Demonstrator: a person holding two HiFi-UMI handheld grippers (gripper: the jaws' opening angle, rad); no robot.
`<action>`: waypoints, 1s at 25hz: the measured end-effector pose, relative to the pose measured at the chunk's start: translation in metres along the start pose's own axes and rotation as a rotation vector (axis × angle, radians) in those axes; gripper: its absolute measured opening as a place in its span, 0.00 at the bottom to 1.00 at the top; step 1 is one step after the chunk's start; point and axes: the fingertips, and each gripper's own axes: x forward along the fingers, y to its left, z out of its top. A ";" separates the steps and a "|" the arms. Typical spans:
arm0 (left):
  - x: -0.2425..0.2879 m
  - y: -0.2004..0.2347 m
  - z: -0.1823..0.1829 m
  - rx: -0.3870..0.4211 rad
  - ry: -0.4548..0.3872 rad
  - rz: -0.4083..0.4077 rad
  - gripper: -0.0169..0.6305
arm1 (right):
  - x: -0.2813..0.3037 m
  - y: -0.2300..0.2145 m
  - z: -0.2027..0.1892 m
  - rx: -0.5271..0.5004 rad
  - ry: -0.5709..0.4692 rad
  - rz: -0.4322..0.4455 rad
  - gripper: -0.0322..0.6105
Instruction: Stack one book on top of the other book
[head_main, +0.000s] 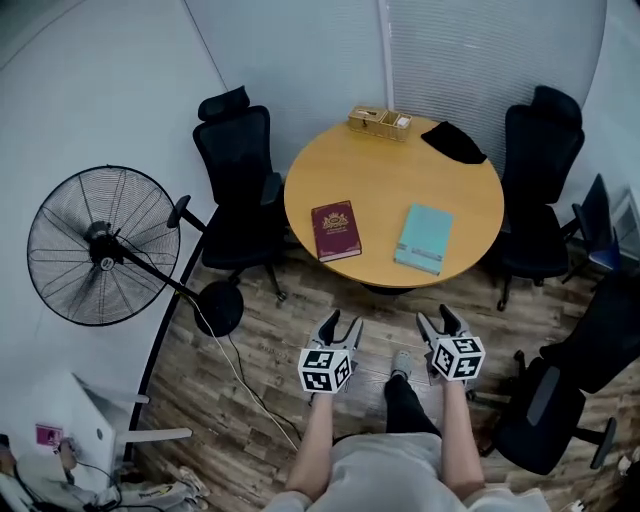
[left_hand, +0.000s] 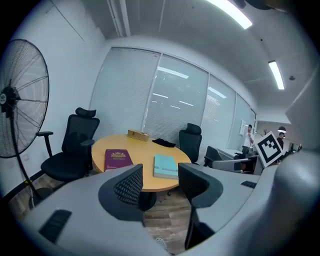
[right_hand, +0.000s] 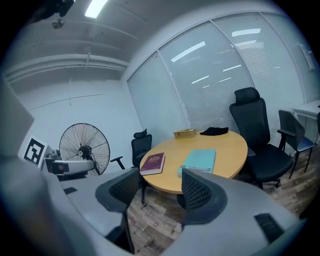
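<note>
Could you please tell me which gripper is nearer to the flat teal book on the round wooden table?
Right. The right gripper hovers almost straight in front of the teal book; the left gripper hovers further left, facing the maroon book.

"Was the way to the desk (head_main: 400, 180) open?"

"Bare wooden floor (head_main: 300, 300) lay between its near edge and the left hand-held gripper (head_main: 341, 325) and right hand-held gripper (head_main: 436, 320)."

"And the sides?"

"A black chair (head_main: 238, 170) crowded the rim on the left and a second chair (head_main: 540, 170) on the right. The fan (head_main: 103, 246) stood well off to the left."

"On top?"

"The maroon book (head_main: 336, 231) and teal book (head_main: 424, 238) lay apart near the near edge, bare wood between them. A wooden box (head_main: 380, 122) and black cloth (head_main: 453, 141) kept to the far edge."
</note>
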 end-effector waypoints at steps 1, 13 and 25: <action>0.013 0.003 0.009 0.000 -0.001 0.003 0.37 | 0.011 -0.007 0.009 -0.001 0.004 0.000 0.45; 0.158 0.016 0.076 0.007 0.040 0.006 0.37 | 0.115 -0.108 0.091 0.036 0.021 -0.004 0.45; 0.223 0.005 0.080 0.053 0.127 -0.004 0.37 | 0.137 -0.171 0.091 0.151 0.025 -0.049 0.45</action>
